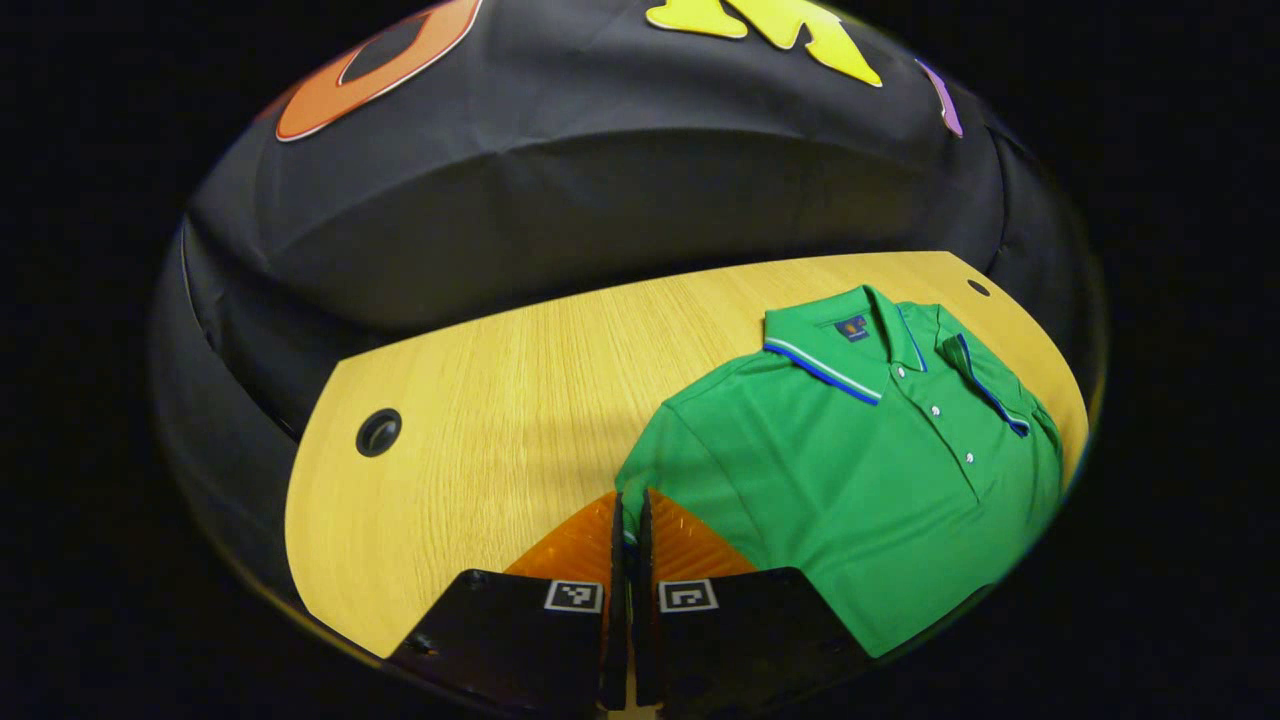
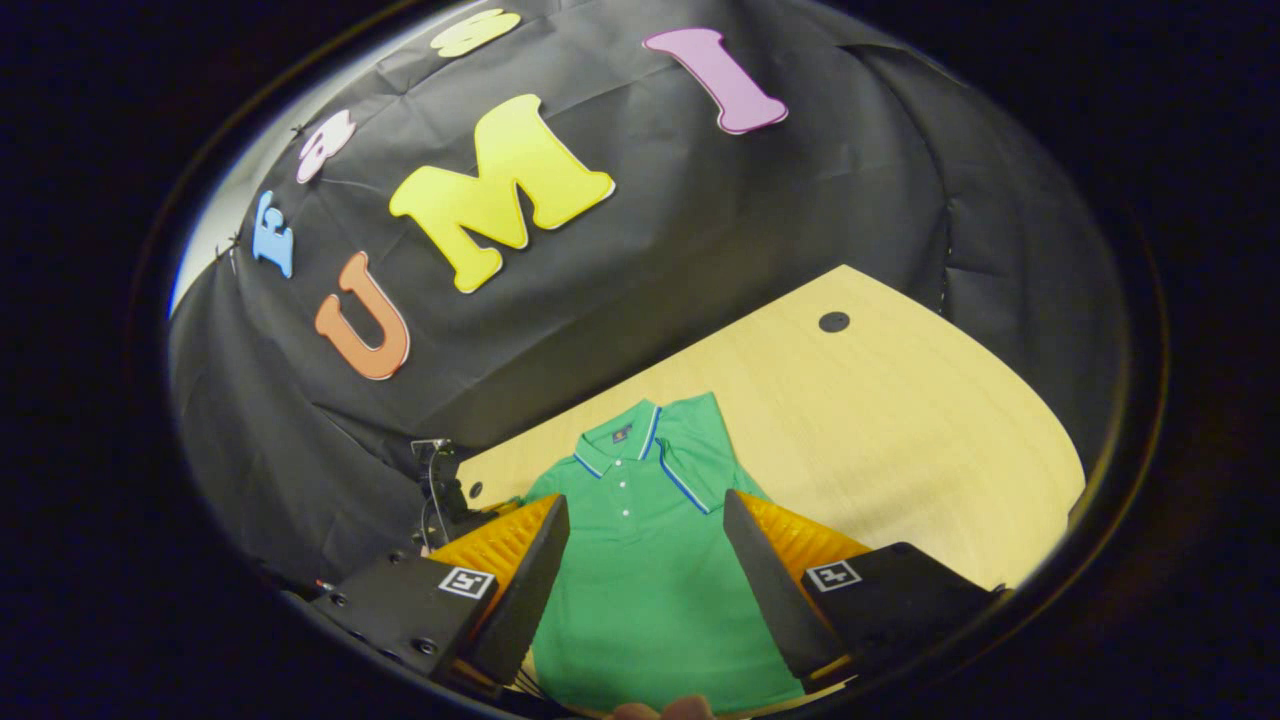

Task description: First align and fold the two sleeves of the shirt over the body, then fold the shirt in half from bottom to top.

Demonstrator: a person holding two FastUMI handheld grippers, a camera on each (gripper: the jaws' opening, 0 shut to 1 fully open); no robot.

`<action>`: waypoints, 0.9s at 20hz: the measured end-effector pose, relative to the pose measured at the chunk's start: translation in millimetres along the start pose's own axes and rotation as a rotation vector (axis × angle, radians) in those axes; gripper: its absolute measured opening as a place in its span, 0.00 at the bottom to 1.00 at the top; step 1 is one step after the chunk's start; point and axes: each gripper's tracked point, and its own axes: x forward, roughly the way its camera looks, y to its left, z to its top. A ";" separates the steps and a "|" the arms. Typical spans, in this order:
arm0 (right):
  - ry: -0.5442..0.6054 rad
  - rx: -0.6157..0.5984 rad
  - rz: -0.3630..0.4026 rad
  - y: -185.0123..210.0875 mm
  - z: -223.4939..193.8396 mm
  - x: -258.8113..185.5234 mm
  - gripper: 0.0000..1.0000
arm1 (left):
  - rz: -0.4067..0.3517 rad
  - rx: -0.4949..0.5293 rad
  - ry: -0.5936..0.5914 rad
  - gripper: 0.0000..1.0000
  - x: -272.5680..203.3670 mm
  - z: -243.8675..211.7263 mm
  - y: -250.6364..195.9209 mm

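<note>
the green short-sleeved polo shirt with blue-and-white collar trim (image 1: 860, 480) lies flat, buttons up, on the pale wooden table (image 1: 480, 420). in the left gripper view, the left gripper (image 1: 630, 530) is clenched on the sleeve edge. in the right gripper view, the right gripper (image 2: 645, 560) hangs spread wide above the shirt's body.

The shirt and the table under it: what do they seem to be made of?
The shirt looks like a matte green knit fabric, probably a polo weave, with a striped collar and small pale buttons. The table looks like light wood or a wood-grain laminate: fine parallel grain lines, smooth finish.
</note>
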 end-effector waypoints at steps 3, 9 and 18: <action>-0.007 0.009 -0.005 -14.2 -0.4 -11.2 0.96 | 0.023 0.006 -0.010 0.06 -12.3 18.9 -17.3; -0.026 0.011 -0.017 -48.9 8.4 -33.7 0.96 | 0.111 0.015 0.059 0.05 -15.5 29.2 -55.6; -0.024 0.004 -0.057 -91.5 24.6 -60.7 0.89 | 0.250 0.021 0.153 0.07 17.9 17.9 -107.4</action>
